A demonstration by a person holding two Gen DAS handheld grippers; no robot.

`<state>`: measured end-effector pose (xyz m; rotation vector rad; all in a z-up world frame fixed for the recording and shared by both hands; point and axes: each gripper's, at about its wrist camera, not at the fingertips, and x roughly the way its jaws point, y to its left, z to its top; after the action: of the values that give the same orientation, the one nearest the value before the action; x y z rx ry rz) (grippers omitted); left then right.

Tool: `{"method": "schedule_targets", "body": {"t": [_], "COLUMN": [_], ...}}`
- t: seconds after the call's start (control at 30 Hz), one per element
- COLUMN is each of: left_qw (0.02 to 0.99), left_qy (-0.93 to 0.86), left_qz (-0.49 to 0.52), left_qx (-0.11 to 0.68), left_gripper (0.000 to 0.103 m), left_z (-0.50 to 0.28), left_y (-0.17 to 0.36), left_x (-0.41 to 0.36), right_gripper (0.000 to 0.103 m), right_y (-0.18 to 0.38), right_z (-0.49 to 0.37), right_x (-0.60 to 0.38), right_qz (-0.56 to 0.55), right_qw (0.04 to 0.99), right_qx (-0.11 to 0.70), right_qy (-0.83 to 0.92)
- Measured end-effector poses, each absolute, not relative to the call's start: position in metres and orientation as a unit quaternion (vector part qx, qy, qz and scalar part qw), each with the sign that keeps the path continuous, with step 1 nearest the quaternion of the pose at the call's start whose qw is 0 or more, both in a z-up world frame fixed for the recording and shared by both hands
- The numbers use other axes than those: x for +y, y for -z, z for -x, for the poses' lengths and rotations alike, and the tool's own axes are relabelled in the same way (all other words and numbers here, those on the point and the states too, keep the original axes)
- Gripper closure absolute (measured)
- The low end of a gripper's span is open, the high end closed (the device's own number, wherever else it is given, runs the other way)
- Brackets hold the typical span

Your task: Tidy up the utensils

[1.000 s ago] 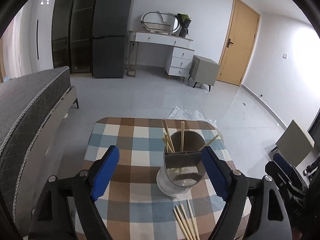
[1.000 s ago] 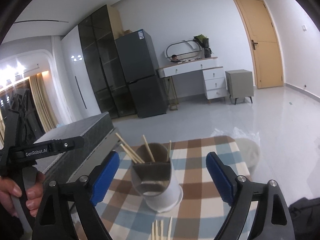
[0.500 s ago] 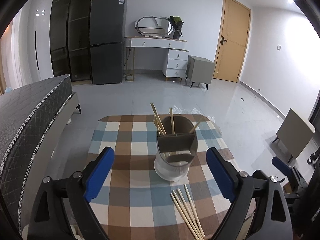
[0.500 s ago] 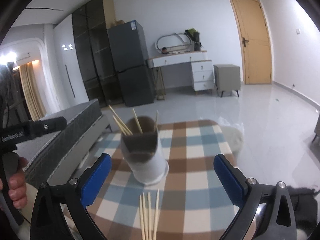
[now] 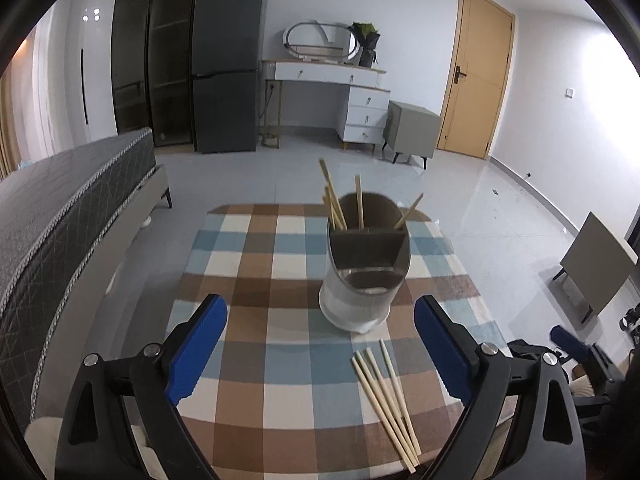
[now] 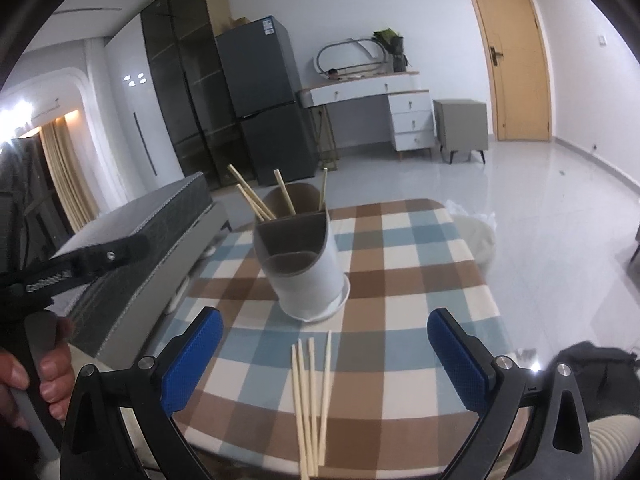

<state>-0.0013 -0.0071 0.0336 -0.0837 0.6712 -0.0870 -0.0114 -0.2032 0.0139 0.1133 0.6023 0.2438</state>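
Both claws gape wide and empty; the loose chopsticks (image 6: 312,396) lie lengthwise between the right claw (image 6: 322,360) fingers, seemingly nearer it than the left claw (image 5: 320,354).

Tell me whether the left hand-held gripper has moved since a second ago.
Yes. The left hand-held gripper has pulled back toward the near table edge: its blue pads flanked the utensil holder before, and now sit short of it, beside the loose chopsticks.
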Motion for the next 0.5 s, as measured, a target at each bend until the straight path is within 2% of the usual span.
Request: {"method": "schedule_targets", "body": {"t": [0.27,0.5], "left_qw": [0.933,0.912], "left_qy": [0.021,0.031], "left_qz": [0.046,0.055], "left_qx": [0.356,0.406], "left_gripper": [0.011,0.011], "left_z": [-0.005,-0.018], "left_y": [-0.007,0.031], "left_x": [-0.006,-0.004], "right_gripper": [0.0,0.0], "right_y": [-0.002,0.024], "right_z": [0.006,-0.01], "right_x": [-0.205,-0.189], "right_qz": [-0.051,-0.027], "right_qw": [0.938,0.913], "right_qx": [0.325,0.388], "right_qy": [-0.11,-0.123]}}
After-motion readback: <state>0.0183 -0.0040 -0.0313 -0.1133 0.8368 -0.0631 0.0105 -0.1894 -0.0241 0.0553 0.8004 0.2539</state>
